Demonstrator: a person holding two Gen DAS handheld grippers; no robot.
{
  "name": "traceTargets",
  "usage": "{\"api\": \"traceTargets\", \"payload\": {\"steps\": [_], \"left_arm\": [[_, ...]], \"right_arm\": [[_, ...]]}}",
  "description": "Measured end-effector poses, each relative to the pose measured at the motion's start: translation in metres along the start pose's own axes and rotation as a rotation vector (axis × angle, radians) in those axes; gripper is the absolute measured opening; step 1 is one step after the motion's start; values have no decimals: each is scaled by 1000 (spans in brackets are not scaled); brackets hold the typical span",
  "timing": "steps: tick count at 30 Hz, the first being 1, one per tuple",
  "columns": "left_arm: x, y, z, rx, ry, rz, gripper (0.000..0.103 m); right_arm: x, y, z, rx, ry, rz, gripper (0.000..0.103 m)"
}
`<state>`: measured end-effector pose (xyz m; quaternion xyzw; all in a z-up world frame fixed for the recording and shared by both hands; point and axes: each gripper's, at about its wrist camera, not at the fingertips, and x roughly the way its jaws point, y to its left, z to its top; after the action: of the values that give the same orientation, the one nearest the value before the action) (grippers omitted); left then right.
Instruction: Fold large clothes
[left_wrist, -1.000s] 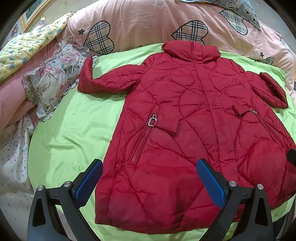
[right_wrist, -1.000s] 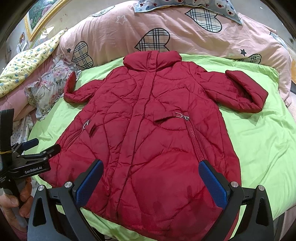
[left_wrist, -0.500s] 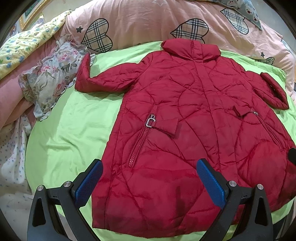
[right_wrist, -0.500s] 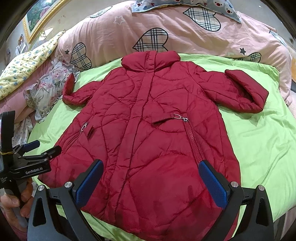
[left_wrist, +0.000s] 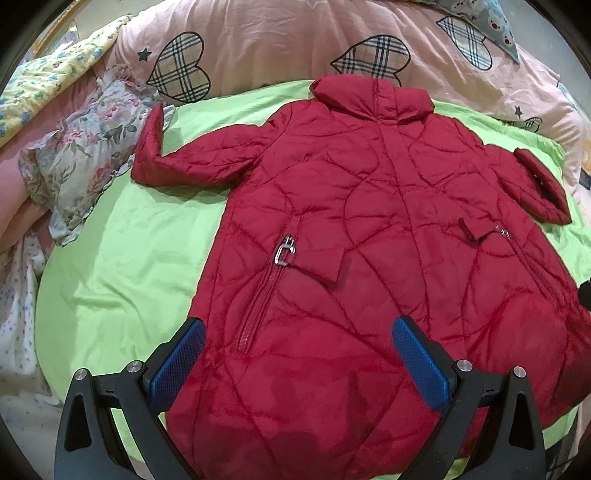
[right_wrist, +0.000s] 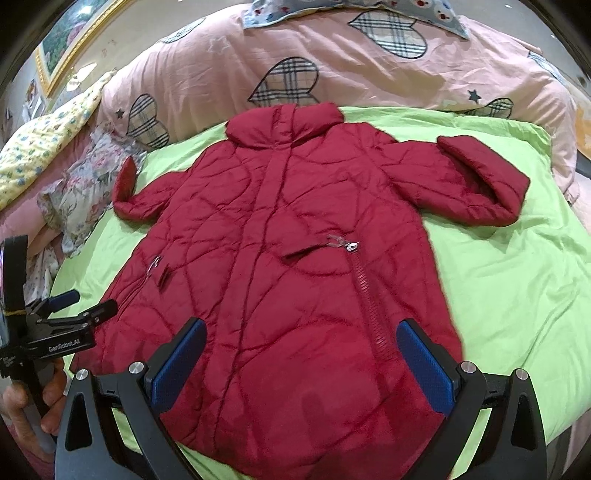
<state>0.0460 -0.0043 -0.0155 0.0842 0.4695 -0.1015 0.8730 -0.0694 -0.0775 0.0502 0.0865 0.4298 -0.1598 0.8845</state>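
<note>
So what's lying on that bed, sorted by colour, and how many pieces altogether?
Red: 1, the quilted coat, spread flat
Green: 1, the sheet under it
Pink with plaid hearts: 1, the duvet behind the collar
Floral: 1, the ruffled garment beside one sleeve
Yellow flowered: 1, the quilt at the edge
Total: 5

Red quilted coat (left_wrist: 369, 258) lies flat, front up, sleeves spread.

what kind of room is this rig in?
Most likely a home bedroom: the red coat lies on a bed's green sheet, with a pink heart-print duvet and a framed picture behind.
</note>
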Motion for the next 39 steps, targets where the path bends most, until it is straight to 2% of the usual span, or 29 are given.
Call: {"api": "traceTargets", "payload": {"steps": [11, 15, 18, 22, 27, 30, 32, 33, 34, 35, 36, 37, 38, 39], "left_arm": [[21, 20, 36, -53, -21, -78, 102], [30, 28, 46, -76, -22, -172, 102], [37, 32, 52, -77, -19, -159, 102], [31, 27, 58, -46, -97, -116, 102], [28, 18, 64, -38, -138, -123, 102], [31, 15, 67, -30, -127, -118, 102], [38, 15, 67, -27, -98, -115, 102], [41, 14, 68, -29, -93, -115, 102], [43, 15, 69, -32, -83, -116, 102], [45, 15, 69, -35, -76, -118, 102], [47, 15, 70, -40, -73, -120, 102], [51, 16, 70, -44, -60, -120, 102], [52, 16, 71, -46, -58, -121, 102], [54, 15, 71, -48, -52, -123, 102]], "right_arm": [[-10, -83, 38, 135, -61, -56, 102], [1, -116, 60, 175, -78, -94, 101], [14, -140, 77, 191, -88, -143, 101], [44, -173, 102, 188, -84, -216, 95], [89, -206, 127, 158, -37, -347, 91], [114, -227, 135, 169, 10, -388, 84], [125, -237, 134, 172, 31, -417, 72], [128, -240, 133, 176, 38, -416, 71], [131, -245, 132, 187, 42, -402, 60], [132, -249, 132, 199, 41, -385, 44], [131, -250, 131, 207, 37, -371, 37], [129, -249, 130, 217, 26, -347, 22], [126, -247, 130, 220, 15, -337, 17], [123, -244, 131, 220, 5, -325, 16]]}}
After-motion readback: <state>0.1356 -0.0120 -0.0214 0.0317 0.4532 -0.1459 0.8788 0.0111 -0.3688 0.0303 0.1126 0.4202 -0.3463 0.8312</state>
